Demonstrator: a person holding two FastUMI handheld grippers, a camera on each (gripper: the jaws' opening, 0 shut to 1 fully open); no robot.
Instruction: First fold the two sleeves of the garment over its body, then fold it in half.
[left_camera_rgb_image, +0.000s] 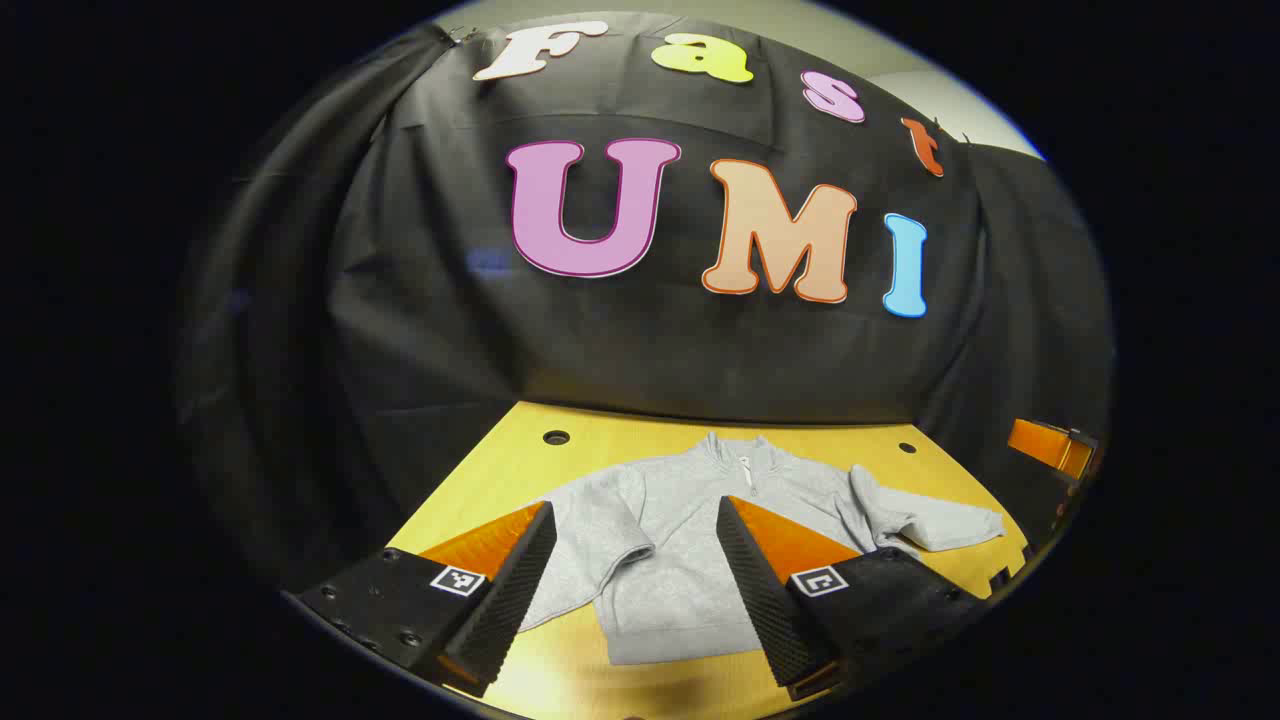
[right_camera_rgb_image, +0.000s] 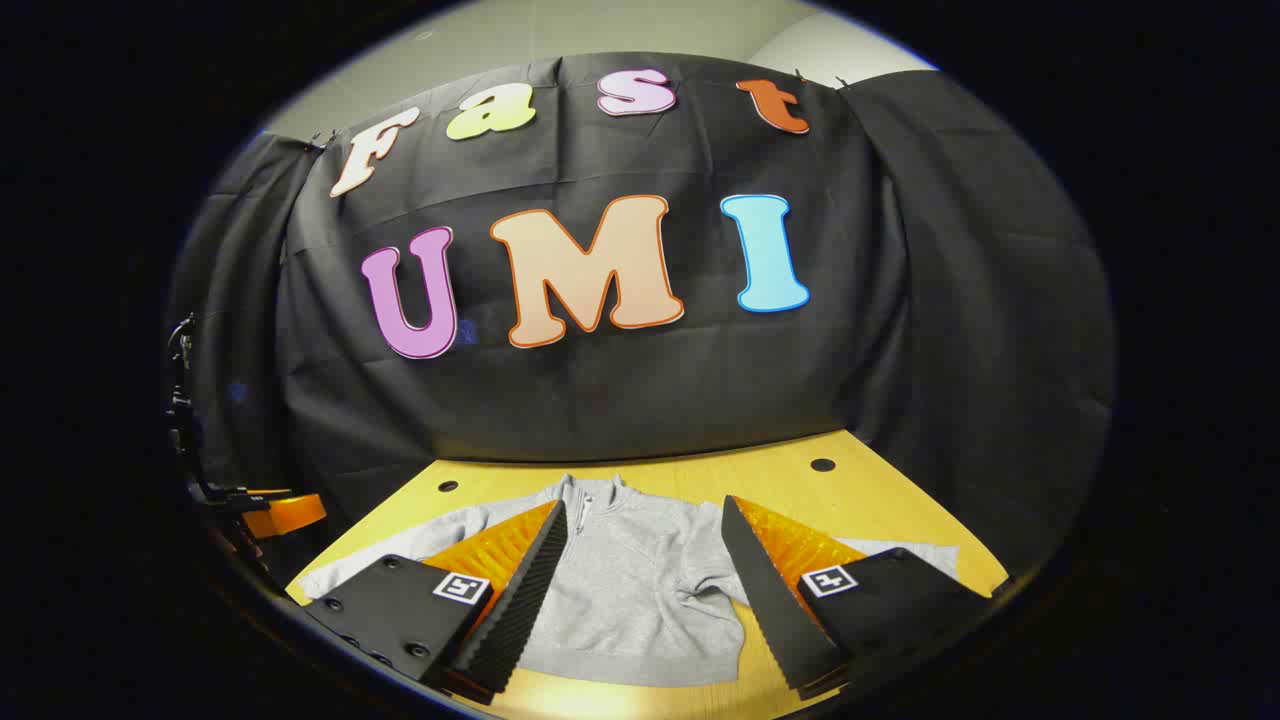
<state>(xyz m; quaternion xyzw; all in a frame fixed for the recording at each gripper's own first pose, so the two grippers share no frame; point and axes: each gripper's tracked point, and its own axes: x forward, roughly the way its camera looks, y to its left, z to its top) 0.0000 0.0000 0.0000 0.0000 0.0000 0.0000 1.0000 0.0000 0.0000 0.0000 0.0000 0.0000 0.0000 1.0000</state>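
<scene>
A grey zip-neck sweatshirt (left_camera_rgb_image: 680, 560) lies face up and flat on the yellow table (left_camera_rgb_image: 600, 430), collar toward the wall. One sleeve (left_camera_rgb_image: 590, 535) hangs down beside the body; the other sleeve (left_camera_rgb_image: 935, 525) spreads out to the right. My left gripper (left_camera_rgb_image: 633, 503) hovers open above the body, holding nothing. In the right gripper view the sweatshirt (right_camera_rgb_image: 640, 585) lies below my right gripper (right_camera_rgb_image: 644, 502), which is open and holds nothing. Its fingers hide part of each sleeve; a cuff (right_camera_rgb_image: 925, 552) peeks past the right finger.
The table (right_camera_rgb_image: 790, 480) ends at the black cloth wall behind the collar. Round holes (left_camera_rgb_image: 556, 437) (right_camera_rgb_image: 822, 465) sit near its back corners. The right gripper (left_camera_rgb_image: 1050, 447) shows at the far right edge, and the left gripper (right_camera_rgb_image: 285, 512) at the far left edge.
</scene>
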